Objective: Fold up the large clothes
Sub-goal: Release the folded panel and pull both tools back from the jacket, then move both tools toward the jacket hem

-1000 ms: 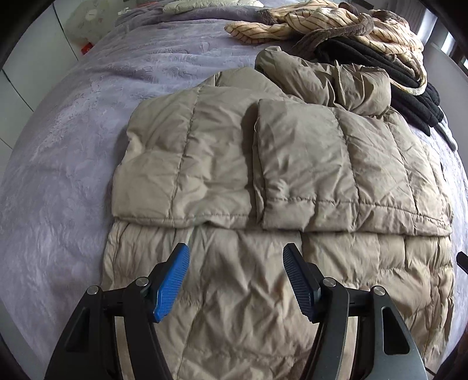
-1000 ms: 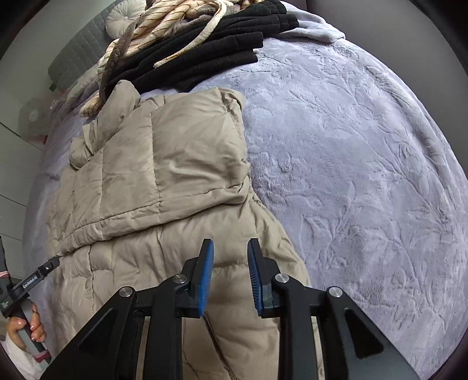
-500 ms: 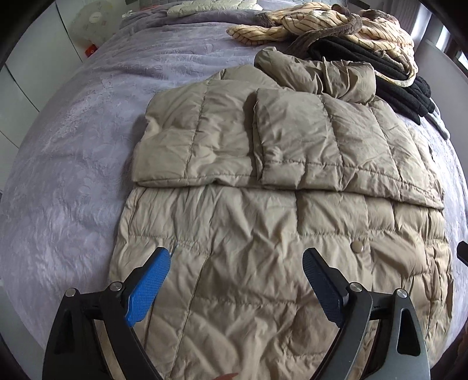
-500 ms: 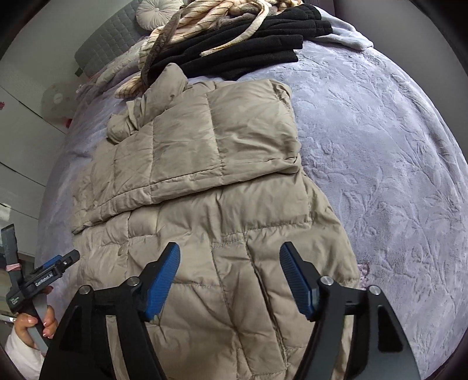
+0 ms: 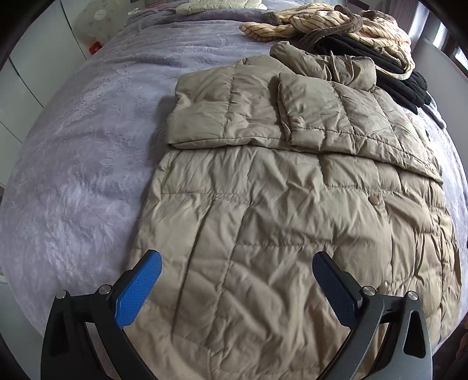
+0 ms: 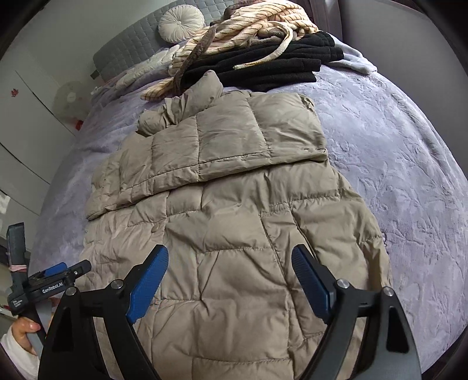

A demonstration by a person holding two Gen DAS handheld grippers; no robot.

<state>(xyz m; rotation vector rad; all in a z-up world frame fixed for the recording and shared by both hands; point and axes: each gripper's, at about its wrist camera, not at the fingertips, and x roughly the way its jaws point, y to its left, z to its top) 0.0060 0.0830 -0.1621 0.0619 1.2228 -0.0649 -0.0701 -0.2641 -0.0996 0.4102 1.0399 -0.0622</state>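
Observation:
A beige quilted puffer jacket (image 5: 263,204) (image 6: 234,210) lies flat on the bed. Both its sleeves (image 5: 292,117) are folded across the chest, and its collar points toward the far clothes pile. My left gripper (image 5: 237,263) hovers open above the jacket's lower body, nothing between its blue pads. My right gripper (image 6: 229,260) is above the hem end too; its jaws are still opening and hold nothing. The left gripper also shows at the left edge of the right wrist view (image 6: 63,270), held by a hand (image 6: 23,327).
A lilac embossed bedspread (image 5: 87,160) (image 6: 395,175) covers the bed around the jacket. At the far end lie a black folded garment (image 6: 278,67) and a cream striped one (image 6: 248,26). A round cushion (image 6: 181,23) rests by the grey headboard. White cupboards stand beside the bed.
Both grippers have opened wide and pulled back from the folded sleeves toward the hem, rising a little. More of the jacket's lower body is now in view.

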